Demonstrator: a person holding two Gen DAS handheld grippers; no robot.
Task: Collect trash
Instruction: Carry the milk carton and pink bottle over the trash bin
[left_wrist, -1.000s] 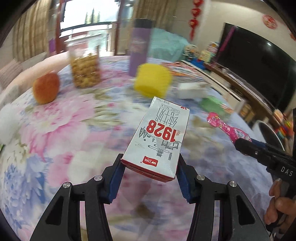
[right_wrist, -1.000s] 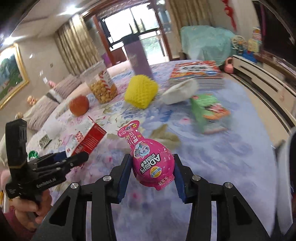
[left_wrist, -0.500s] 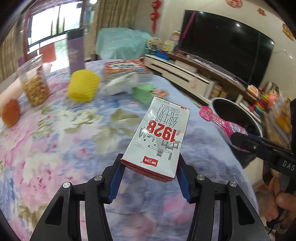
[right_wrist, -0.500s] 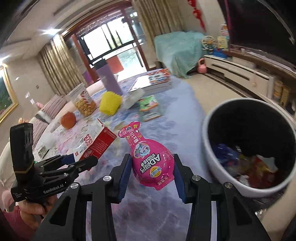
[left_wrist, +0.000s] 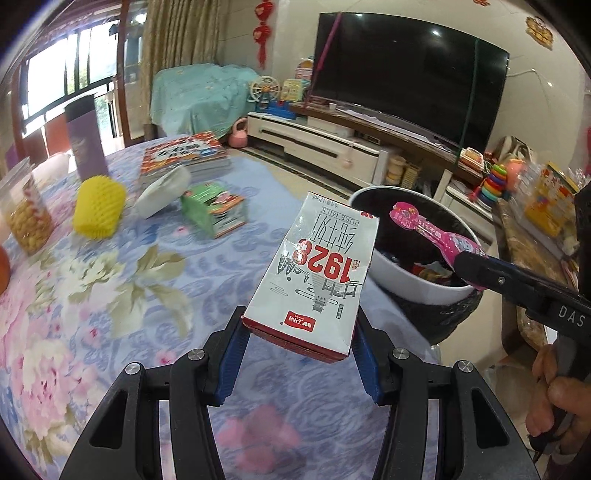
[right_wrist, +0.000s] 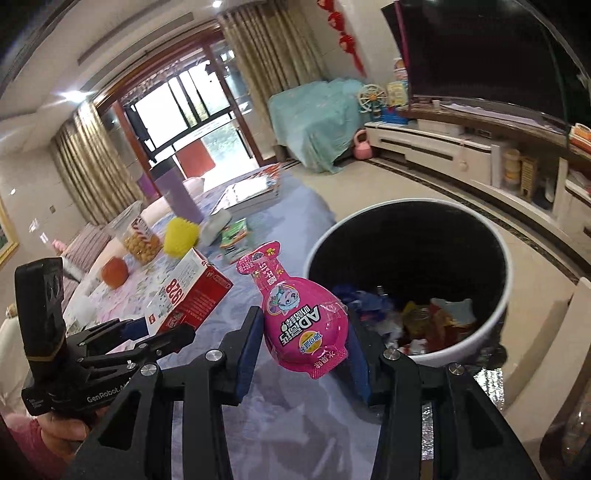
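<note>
Left jaws gripping milk carton (left_wrist: 317, 273), right jaws pink pouch (right_wrist: 303, 314), bin (right_wrist: 495, 332) holding seemingly wrappers

The carton (left_wrist: 317, 273) bears a large red "1928", "PURE MILK" near its top edge, and black Chinese characters too stylised to read. The pink pouch (right_wrist: 303, 314) shows "AD" in white among Chinese words. The right gripper (left_wrist: 476, 273) carries "DAS" on its body in the left view, and the left gripper (right_wrist: 162, 332) carries "GenRobot" in the right view.
</note>
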